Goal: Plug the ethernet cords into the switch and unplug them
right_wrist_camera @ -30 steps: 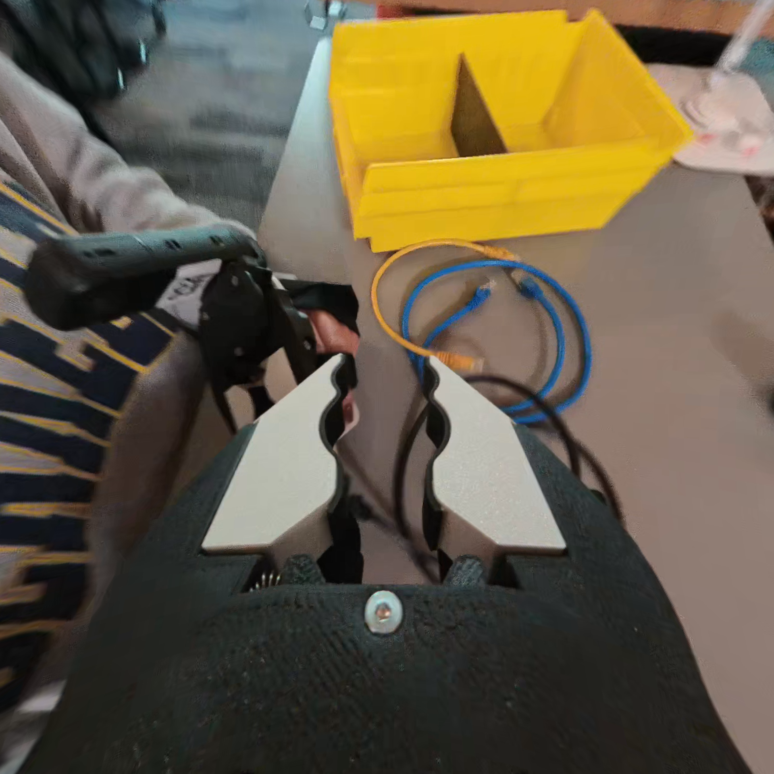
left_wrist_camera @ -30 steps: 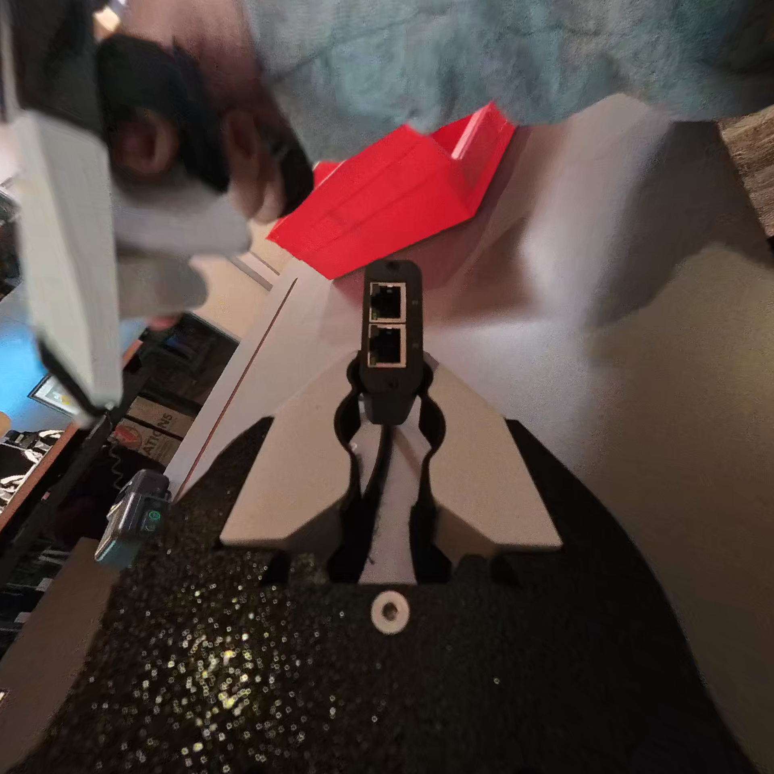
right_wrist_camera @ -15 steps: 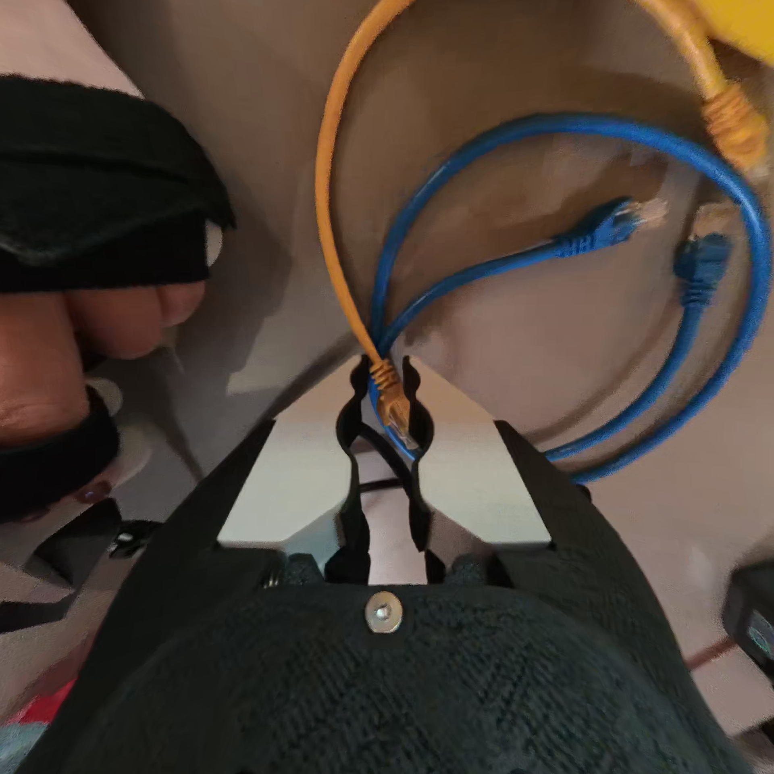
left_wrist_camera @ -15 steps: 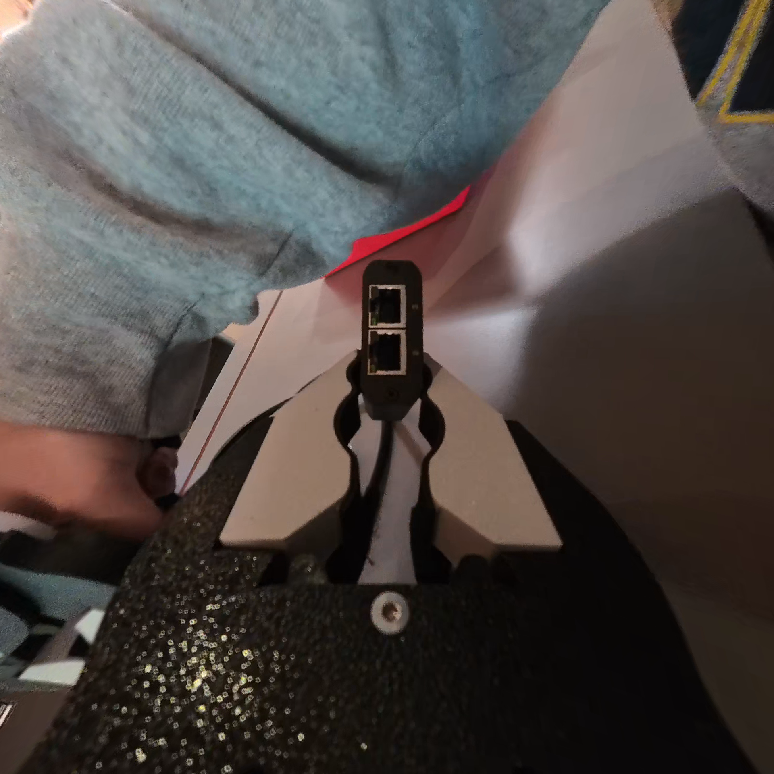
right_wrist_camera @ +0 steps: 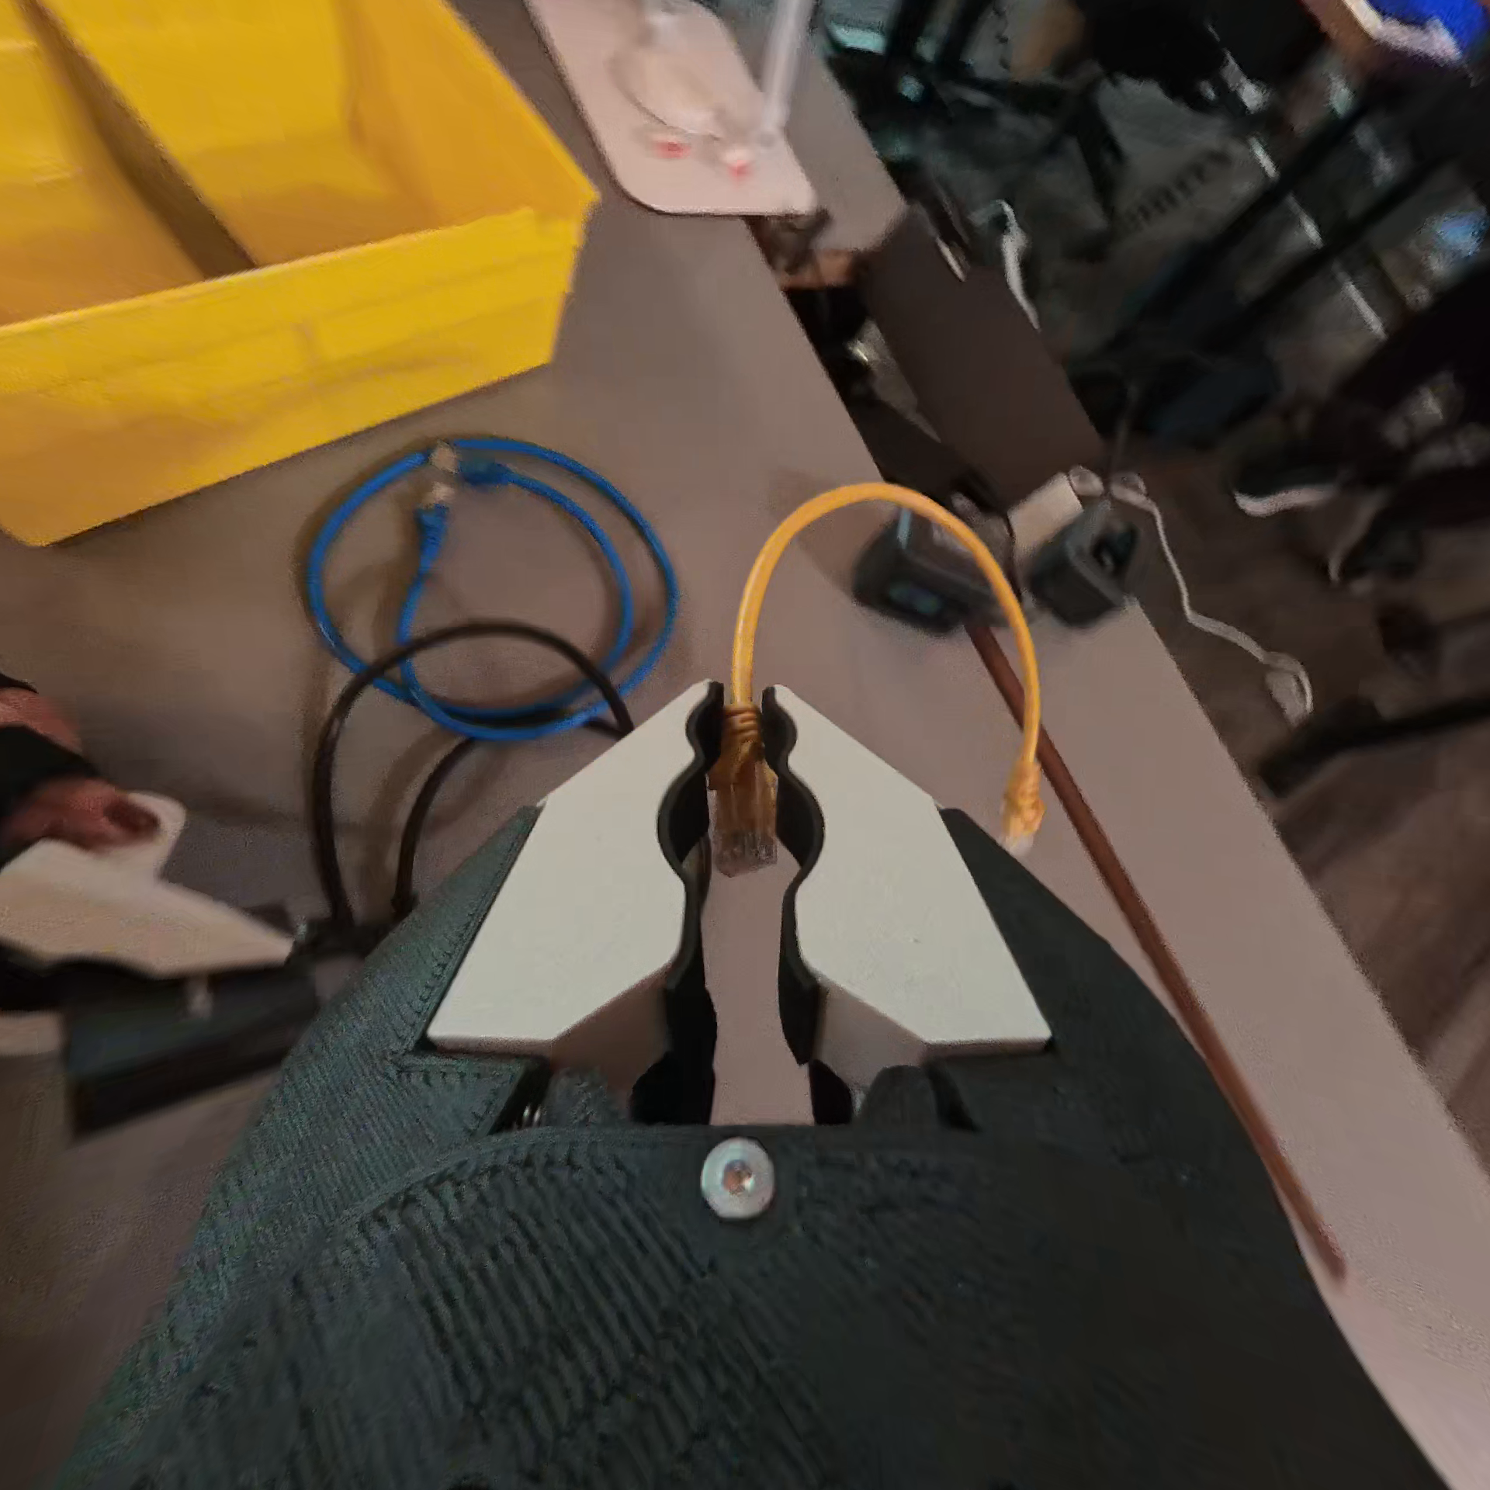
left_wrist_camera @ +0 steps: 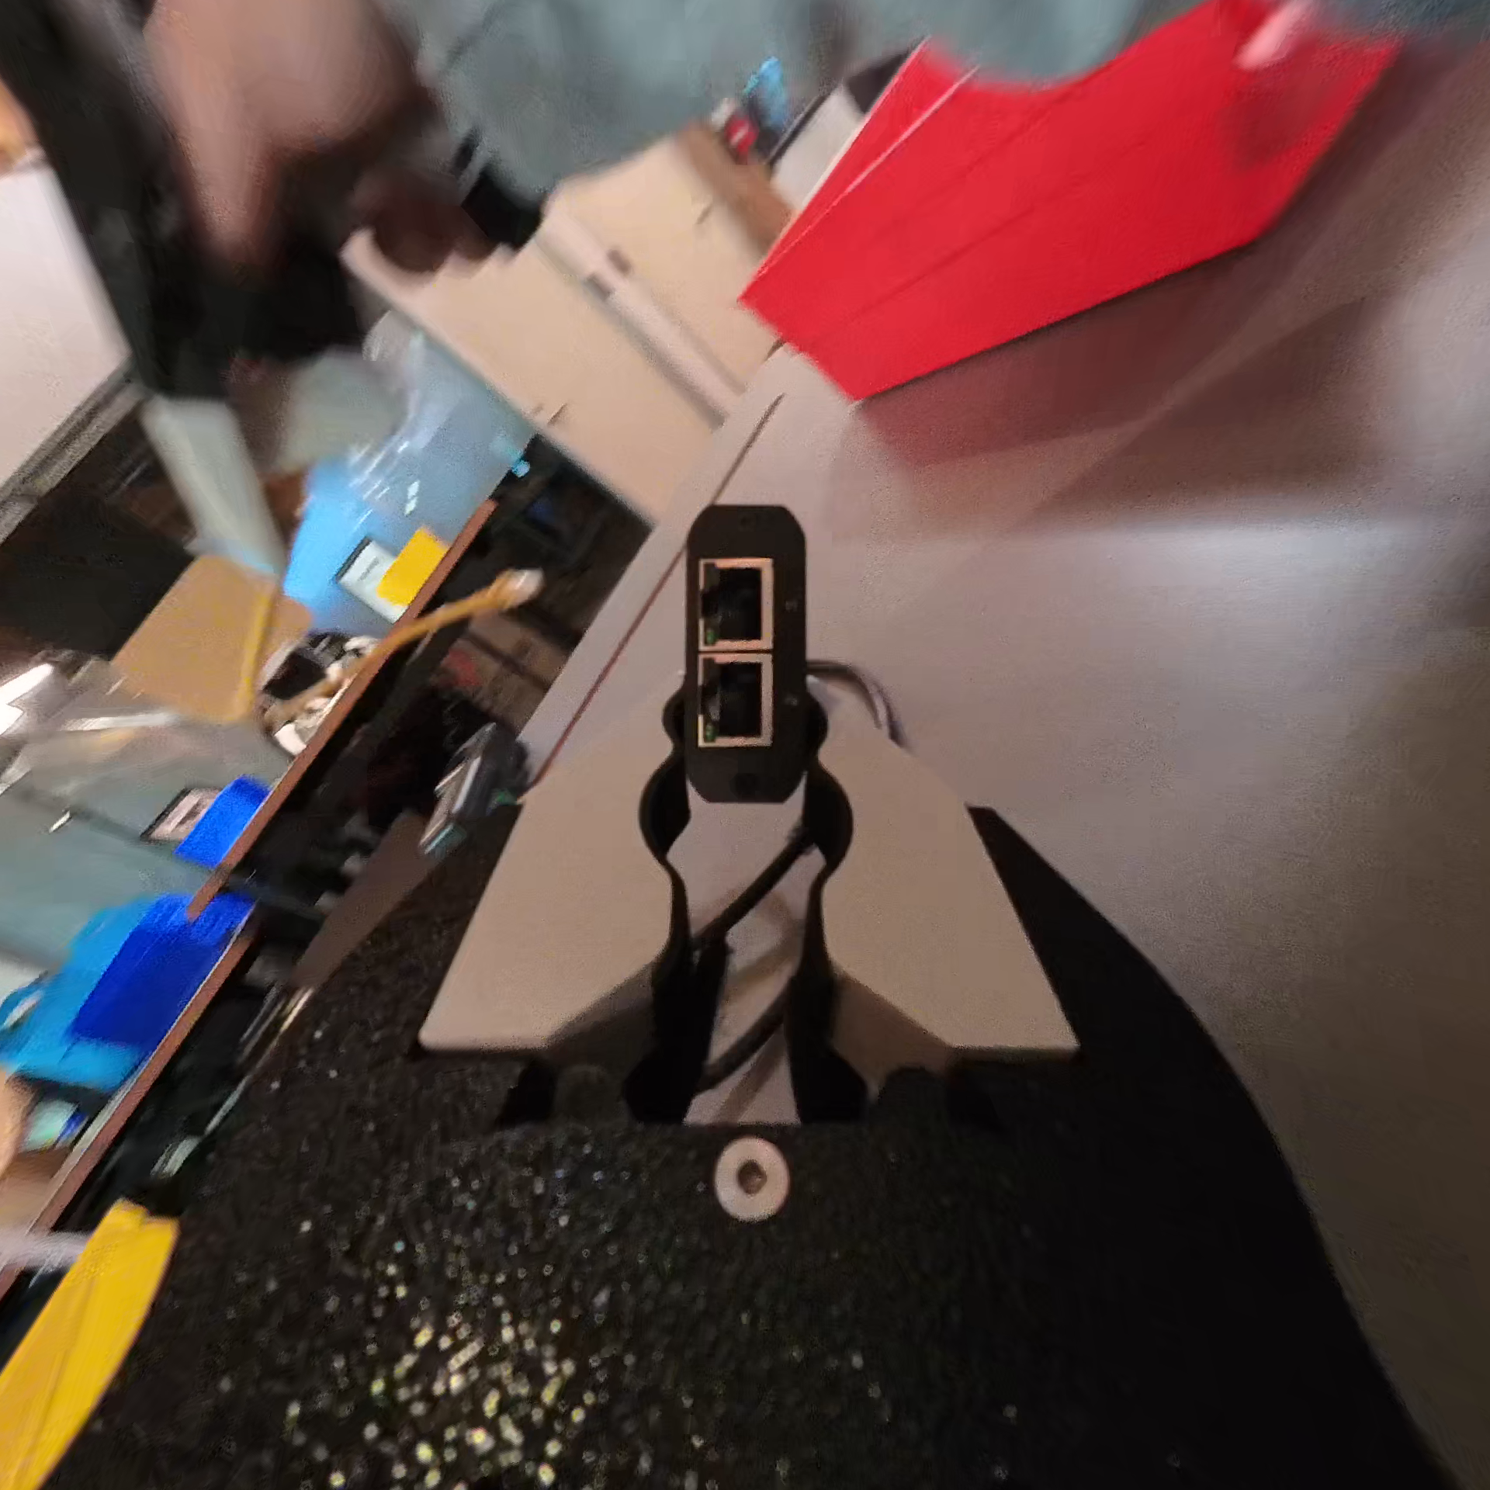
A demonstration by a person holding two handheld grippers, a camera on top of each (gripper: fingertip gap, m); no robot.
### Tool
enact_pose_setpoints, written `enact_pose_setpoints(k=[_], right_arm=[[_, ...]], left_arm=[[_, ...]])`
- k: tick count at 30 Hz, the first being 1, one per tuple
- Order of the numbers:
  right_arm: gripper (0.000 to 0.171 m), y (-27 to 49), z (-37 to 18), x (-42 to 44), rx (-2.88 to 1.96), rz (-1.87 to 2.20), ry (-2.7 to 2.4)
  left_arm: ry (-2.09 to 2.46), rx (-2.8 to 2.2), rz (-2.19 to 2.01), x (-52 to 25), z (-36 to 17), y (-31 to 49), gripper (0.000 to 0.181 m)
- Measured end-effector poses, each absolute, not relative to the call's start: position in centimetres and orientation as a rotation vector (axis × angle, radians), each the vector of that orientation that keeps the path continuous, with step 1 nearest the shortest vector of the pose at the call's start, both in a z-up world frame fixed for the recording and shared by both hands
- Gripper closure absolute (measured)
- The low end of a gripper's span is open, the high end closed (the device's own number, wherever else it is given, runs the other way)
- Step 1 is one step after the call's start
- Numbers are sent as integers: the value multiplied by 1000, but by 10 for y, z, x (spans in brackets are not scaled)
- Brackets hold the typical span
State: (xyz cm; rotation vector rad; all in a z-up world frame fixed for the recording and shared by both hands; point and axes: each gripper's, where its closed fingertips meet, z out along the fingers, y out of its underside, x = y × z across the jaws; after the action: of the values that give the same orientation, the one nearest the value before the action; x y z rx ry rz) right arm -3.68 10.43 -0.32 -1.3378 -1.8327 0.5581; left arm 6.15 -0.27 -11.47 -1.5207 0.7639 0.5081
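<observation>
My left gripper (left_wrist_camera: 743, 726) is shut on a small black switch (left_wrist_camera: 743, 645) with two empty ports facing the camera, held above the grey table; its black cable (left_wrist_camera: 750, 895) trails back between the fingers. My right gripper (right_wrist_camera: 740, 709) is shut on the plug of a short orange ethernet cord (right_wrist_camera: 879, 516), lifted off the table; the cord arcs up and its free plug hangs at the right. The orange cord also shows in the left wrist view (left_wrist_camera: 451, 617), blurred, at the left. A blue ethernet cord (right_wrist_camera: 492, 588) lies coiled on the table.
A yellow bin (right_wrist_camera: 266, 242) stands at the back left in the right wrist view, and a red bin (left_wrist_camera: 1048, 218) at the back right in the left wrist view. The table edge (right_wrist_camera: 1129, 806) runs along the right. A black cable (right_wrist_camera: 387, 726) loops beside the blue cord. A person's hand (left_wrist_camera: 266, 145) is blurred at upper left.
My right gripper closed on the orange cord's plug and lifted it off the table, away from the blue cord. My left gripper still holds the switch; its view swung away from the person's sleeve.
</observation>
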Motion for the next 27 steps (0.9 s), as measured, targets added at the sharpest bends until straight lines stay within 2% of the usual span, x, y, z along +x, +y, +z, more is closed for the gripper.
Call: enact_pose_setpoints(k=[1, 5, 13, 16, 19, 22, 27], right_arm=[[163, 113, -1, -24, -1413, 546, -1775], [163, 127, -24, 29, -1661, 464, -1638], [163, 76, -118, 85, -1901, 514, -1615], [145, 53, -134, 89, -1882, 619, -1678], [121, 36, -109, 79, -1543, 682, -1769], [122, 4, -90, 69, -1050, 558, -1919], [123, -32, -114, 55, -530, 239, -2110]], left_arm=[[726, -1538, 555, 50, -112, -2, 160], [666, -1602, 753, 13, -112, 0, 160], [752, -1666, 1078, -27, -124, -5, 160], [768, -1678, 1043, -25, -129, -5, 160], [764, -1687, 943, -17, -131, -3, 160], [797, -1693, 794, -3, -137, -2, 159], [889, -1674, 624, 21, -142, -5, 160]])
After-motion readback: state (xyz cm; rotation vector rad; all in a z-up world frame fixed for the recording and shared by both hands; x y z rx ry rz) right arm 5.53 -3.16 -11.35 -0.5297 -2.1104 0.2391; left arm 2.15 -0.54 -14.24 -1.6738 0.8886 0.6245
